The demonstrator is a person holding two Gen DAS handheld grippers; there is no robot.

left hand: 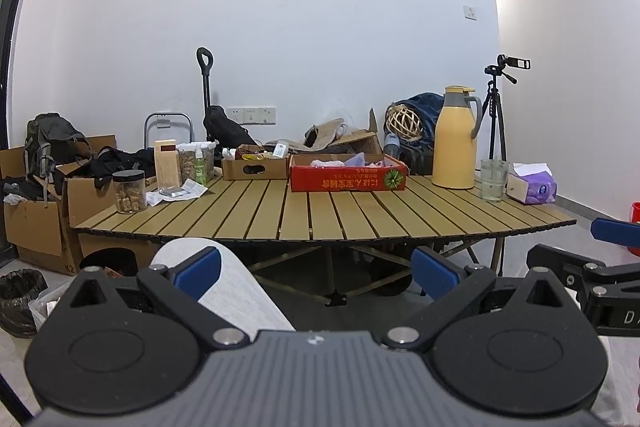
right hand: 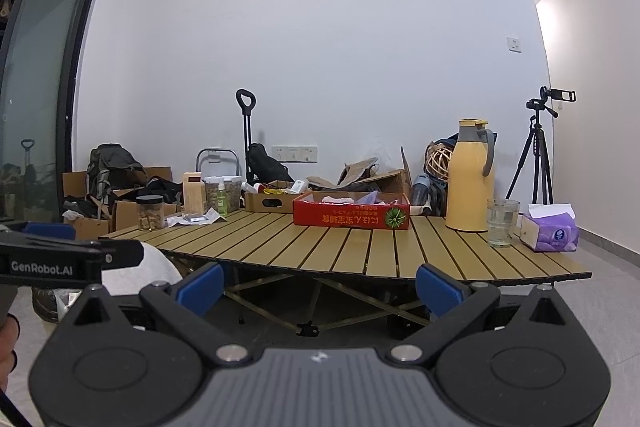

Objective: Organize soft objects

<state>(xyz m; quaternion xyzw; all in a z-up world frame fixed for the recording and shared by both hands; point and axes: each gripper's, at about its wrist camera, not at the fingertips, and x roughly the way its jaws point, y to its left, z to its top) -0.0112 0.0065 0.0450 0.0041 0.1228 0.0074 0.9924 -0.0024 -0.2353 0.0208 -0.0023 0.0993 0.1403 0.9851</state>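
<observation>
1. Left wrist view: both grippers are held low in front of the slatted table [left hand: 320, 211], well short of anything on it. The left gripper [left hand: 316, 273] has its jaws spread wide and empty; the right gripper [right hand: 320, 285] is just as wide and grips nothing.
2. The soft things — pale pink and lilac pieces [left hand: 344, 160], too small to name — lie inside the shallow red box [left hand: 348, 179] at the table's far middle, only their tops showing over the rim.
3. The bare slats in front of the box carry no loose cloth, so the scene fits either a sort already finished or soft pieces waiting in the box to be taken out and arranged — the pictures do not settle which.
4. Other containers: a brown cardboard box [left hand: 254, 169] just left of the red one holds small odds and ends; a clear jar [left hand: 129, 191] with a black lid holds brownish lumps; a drinking glass [left hand: 494, 179] stands beside a yellow jug [left hand: 454, 139], its contents unclear; a tissue pack [left hand: 532, 184] sits at the right edge.
</observation>
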